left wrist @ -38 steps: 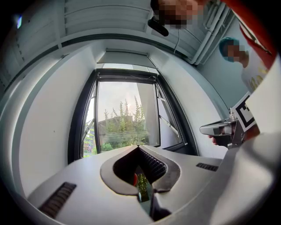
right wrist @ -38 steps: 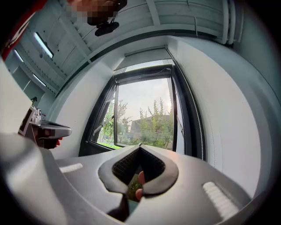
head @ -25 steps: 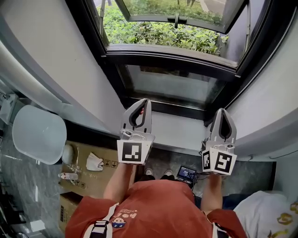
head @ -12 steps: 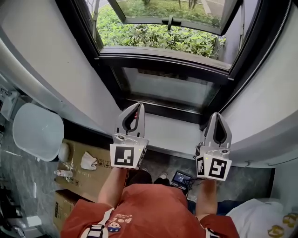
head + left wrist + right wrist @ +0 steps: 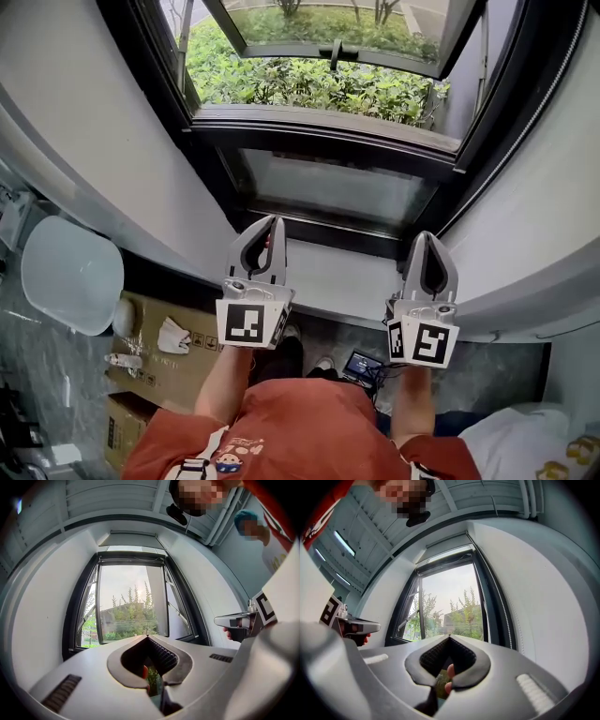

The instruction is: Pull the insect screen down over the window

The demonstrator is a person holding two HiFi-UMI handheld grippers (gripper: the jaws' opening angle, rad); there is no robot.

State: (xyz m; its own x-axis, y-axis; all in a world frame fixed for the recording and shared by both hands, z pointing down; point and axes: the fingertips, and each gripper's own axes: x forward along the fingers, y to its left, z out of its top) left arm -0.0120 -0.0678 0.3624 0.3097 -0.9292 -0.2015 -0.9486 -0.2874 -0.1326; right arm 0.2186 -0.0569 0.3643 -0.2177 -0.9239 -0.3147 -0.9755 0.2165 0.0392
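Note:
The black-framed window point(image 5: 319, 127) is straight ahead, its sash point(image 5: 337, 47) swung outward over green shrubs. In the left gripper view a pale bar point(image 5: 131, 550) runs across the top of the frame, and trees show through the opening point(image 5: 131, 611). A beaded cord point(image 5: 506, 616) hangs along the frame's right side. My left gripper point(image 5: 274, 221) point(image 5: 147, 636) and right gripper point(image 5: 427, 234) point(image 5: 449, 636) are held side by side above the white sill point(image 5: 328, 272). They point at the window and are apart from it. Both are shut with nothing between the tips.
White reveal walls point(image 5: 94, 131) flank the window on both sides. Below the sill, on the floor, stand cardboard boxes point(image 5: 169, 361), a pale round seat point(image 5: 70, 277) at the left and a small device point(image 5: 361, 364) by the person's feet.
Both grippers sit a little lower and further left in the head view, still shut. The view has shifted, so the window frame sits lower and further left.

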